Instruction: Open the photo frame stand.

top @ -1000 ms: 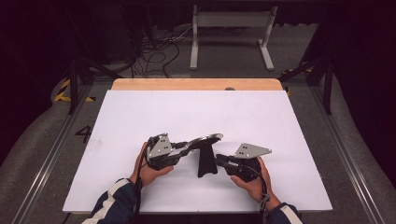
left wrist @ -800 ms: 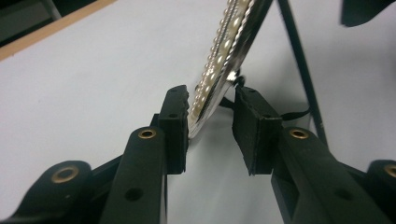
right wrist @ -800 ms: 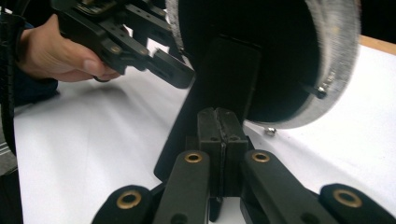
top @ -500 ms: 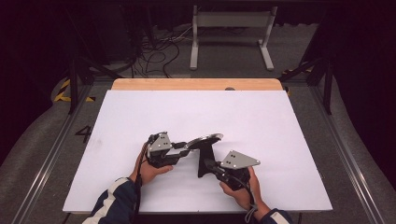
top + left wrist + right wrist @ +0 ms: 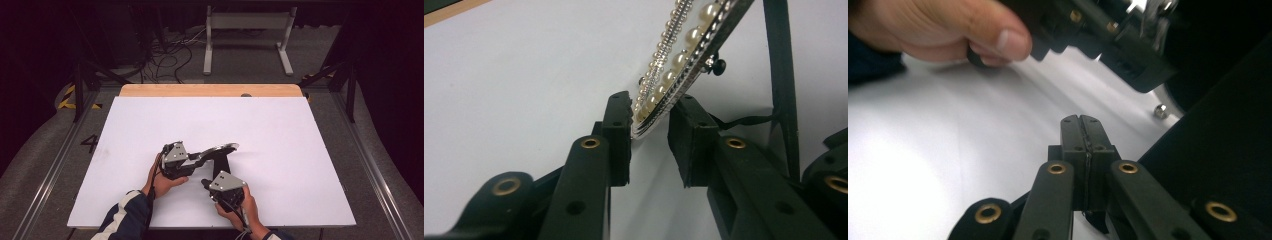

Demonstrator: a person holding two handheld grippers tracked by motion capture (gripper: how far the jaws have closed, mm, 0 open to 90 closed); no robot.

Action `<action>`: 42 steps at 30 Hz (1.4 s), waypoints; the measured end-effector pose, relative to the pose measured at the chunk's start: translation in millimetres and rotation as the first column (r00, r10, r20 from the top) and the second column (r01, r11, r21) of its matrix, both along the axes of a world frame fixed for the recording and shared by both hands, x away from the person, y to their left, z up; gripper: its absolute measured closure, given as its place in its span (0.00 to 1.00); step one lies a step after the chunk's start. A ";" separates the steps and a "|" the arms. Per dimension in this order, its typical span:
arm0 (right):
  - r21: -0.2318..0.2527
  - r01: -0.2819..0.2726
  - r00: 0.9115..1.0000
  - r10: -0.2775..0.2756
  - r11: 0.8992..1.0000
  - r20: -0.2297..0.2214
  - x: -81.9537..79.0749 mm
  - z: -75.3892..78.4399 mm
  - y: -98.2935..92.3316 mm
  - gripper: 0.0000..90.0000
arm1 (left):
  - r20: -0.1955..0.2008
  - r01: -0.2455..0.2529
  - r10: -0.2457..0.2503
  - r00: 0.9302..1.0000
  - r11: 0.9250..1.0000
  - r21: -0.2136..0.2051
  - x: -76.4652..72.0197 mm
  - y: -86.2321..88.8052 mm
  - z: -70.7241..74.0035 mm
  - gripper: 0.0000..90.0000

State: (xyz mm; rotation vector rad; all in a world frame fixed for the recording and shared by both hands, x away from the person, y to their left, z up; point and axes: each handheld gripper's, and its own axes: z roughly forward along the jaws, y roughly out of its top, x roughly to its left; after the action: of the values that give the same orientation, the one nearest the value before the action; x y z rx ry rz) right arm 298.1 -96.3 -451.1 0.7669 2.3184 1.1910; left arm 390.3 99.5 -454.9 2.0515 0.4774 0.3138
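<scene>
A painted "4" (image 5: 90,144) on the floor left of the table is the only writing I can read. I hold a pearl-rimmed silver frame (image 5: 218,149) by its near edge in my left gripper (image 5: 196,159); its jaws have just been closing and the left pad touches the rim, while the right pad's contact is unclear. The frame's long axis runs rightward and slightly away, tilted off the white tabletop (image 5: 300,150), with bare surface all around. My right gripper (image 5: 204,183) is fully closed and empty, just beside the frame's black stand (image 5: 223,161).
</scene>
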 end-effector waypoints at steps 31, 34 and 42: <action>-0.054 0.027 0.997 -0.031 0.998 -0.074 8.2 -2.7 -15.5 1.00 | 0.093 0.014 -0.026 0.995 0.991 0.131 -14.6 -1.9 10.5 0.89; -0.054 0.028 0.997 -0.032 0.998 -0.076 9.0 -2.3 -18.2 1.00 | 0.097 0.013 -0.026 0.995 0.990 0.138 -16.7 -2.1 11.1 0.89; -0.040 0.039 0.995 -0.043 0.998 -0.090 12.9 -1.2 -28.7 1.00 | 0.101 0.019 -0.034 0.994 0.990 0.141 -19.3 -3.5 11.8 0.89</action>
State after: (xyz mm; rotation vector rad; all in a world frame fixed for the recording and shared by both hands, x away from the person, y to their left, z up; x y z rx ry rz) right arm 311.0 -125.0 -452.3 0.8675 2.3795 1.1123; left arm 371.0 96.0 -443.1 2.1632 0.3732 0.4458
